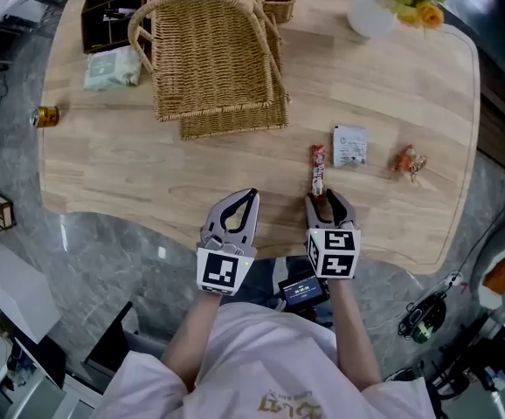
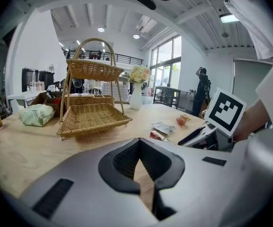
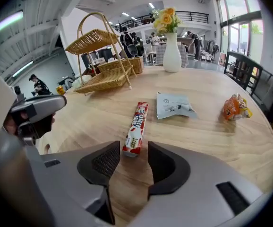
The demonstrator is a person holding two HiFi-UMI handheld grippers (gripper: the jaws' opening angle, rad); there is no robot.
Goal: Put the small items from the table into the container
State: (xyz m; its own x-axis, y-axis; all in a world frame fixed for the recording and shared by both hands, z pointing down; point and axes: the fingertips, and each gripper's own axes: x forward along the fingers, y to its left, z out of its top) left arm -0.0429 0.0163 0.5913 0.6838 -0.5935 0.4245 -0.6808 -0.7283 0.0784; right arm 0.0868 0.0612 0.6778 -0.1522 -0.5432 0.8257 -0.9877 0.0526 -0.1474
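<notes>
A red-and-white candy stick (image 1: 317,168) (image 3: 137,126) lies on the wooden table (image 1: 148,173), pointing away from me. My right gripper (image 1: 327,201) (image 3: 132,146) is open, tilted down, with the stick's near end between its jaw tips; the pads do not press on it. A white packet (image 1: 349,145) (image 3: 173,105) and an orange wrapped sweet (image 1: 408,161) (image 3: 234,108) lie to the right. The two-tier wicker basket (image 1: 213,55) (image 2: 91,115) (image 3: 103,79) stands at the back left. My left gripper (image 1: 251,195) (image 2: 139,140) hovers near the front edge, tips together, holding nothing.
A white vase of yellow flowers (image 1: 375,11) stands at the back right. A green packet (image 1: 111,68), a dark box (image 1: 108,16) and a small can (image 1: 46,116) sit at the far left. The table's curved front edge runs just under both grippers.
</notes>
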